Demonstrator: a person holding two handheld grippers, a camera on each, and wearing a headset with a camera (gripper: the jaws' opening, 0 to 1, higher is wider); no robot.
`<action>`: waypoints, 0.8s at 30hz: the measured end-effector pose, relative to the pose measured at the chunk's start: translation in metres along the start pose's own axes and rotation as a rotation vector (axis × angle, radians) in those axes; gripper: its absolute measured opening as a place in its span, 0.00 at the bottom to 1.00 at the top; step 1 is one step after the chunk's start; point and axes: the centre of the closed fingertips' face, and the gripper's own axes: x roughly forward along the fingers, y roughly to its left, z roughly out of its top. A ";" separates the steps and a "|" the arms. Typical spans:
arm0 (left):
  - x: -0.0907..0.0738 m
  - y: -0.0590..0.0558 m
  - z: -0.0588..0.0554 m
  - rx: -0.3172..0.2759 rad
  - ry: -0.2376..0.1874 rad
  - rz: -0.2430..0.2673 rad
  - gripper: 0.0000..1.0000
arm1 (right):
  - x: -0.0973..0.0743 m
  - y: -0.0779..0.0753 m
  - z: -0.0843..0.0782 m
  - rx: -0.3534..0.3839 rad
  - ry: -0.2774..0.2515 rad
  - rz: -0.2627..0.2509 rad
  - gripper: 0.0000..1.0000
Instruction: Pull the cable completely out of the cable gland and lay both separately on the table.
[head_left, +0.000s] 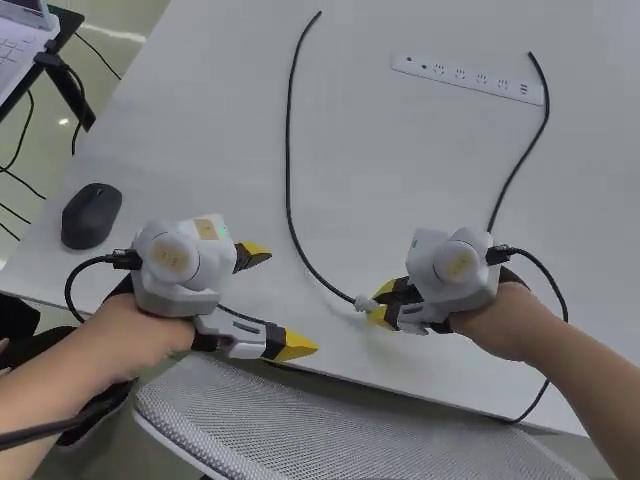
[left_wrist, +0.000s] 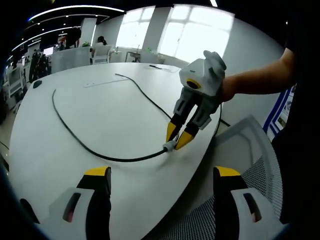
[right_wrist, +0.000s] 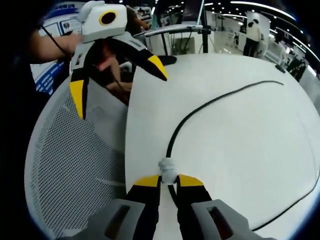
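Note:
A long black cable (head_left: 290, 190) curves across the white table (head_left: 200, 120) toward its near edge. The small white cable gland (head_left: 360, 303) sits on its near end. My right gripper (head_left: 380, 300) is shut on the cable end just behind the gland; in the right gripper view the gland (right_wrist: 168, 170) pokes out past the yellow tips of the right gripper (right_wrist: 169, 181), with black cable (right_wrist: 200, 107) running away beyond it. My left gripper (head_left: 275, 300) hangs open, holding nothing, left of the gland over the table edge. The left gripper view has the gland (left_wrist: 169, 146) ahead of the left gripper (left_wrist: 162, 172).
A white power strip (head_left: 468, 78) lies at the back right, and a second black lead (head_left: 520, 170) runs from it toward my right hand. A dark mouse (head_left: 90, 213) rests near the left edge. A grey mesh chair (head_left: 300, 430) stands below the table's near edge.

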 end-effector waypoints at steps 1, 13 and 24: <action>0.001 -0.002 0.004 0.006 -0.006 -0.004 0.83 | -0.003 0.002 0.002 -0.001 -0.003 0.002 0.06; 0.017 -0.034 0.034 0.102 -0.022 -0.054 0.78 | -0.041 0.035 0.015 -0.046 -0.050 0.021 0.06; 0.020 -0.057 0.054 0.149 -0.051 -0.086 0.70 | -0.084 0.038 0.042 -0.132 -0.041 0.032 0.06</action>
